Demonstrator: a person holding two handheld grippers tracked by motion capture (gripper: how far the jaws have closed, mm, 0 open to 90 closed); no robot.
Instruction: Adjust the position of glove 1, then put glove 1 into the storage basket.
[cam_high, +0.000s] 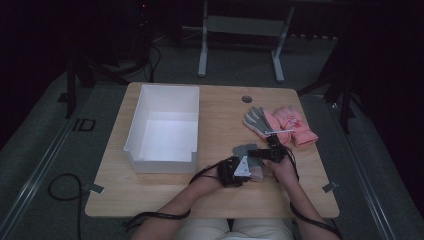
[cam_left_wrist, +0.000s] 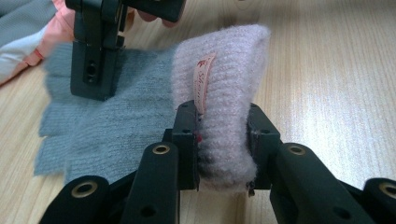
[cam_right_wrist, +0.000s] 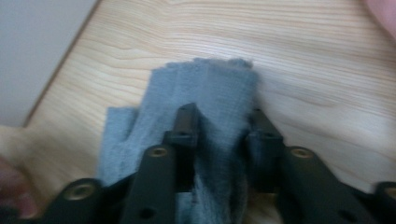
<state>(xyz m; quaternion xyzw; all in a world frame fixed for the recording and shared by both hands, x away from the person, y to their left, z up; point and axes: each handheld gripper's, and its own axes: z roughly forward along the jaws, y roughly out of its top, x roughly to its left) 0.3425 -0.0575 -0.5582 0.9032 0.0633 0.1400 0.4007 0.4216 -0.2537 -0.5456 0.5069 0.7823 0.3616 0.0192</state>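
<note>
A knitted glove lies on the wooden table in front of the person, grey at the fingers (cam_high: 243, 149) and pale pink at the cuff (cam_left_wrist: 224, 70). My left gripper (cam_left_wrist: 222, 116) is shut on the pink cuff, which bulges up between its pads with a small label showing. In the high view it (cam_high: 254, 172) points right from the left hand. My right gripper (cam_right_wrist: 222, 121) is shut on the glove's grey finger part (cam_right_wrist: 205, 88), the cloth bunched between its pads. In the left gripper view the right gripper (cam_left_wrist: 93, 91) stands on the grey fabric (cam_left_wrist: 112, 126) just beyond the cuff.
An open white bin (cam_high: 162, 127) stands at the left of the table (cam_high: 150, 195); its wall shows in the right gripper view (cam_right_wrist: 37, 46). A small pile of pink and grey gloves (cam_high: 280, 125) lies at the back right, near a round cable hole (cam_high: 247, 99).
</note>
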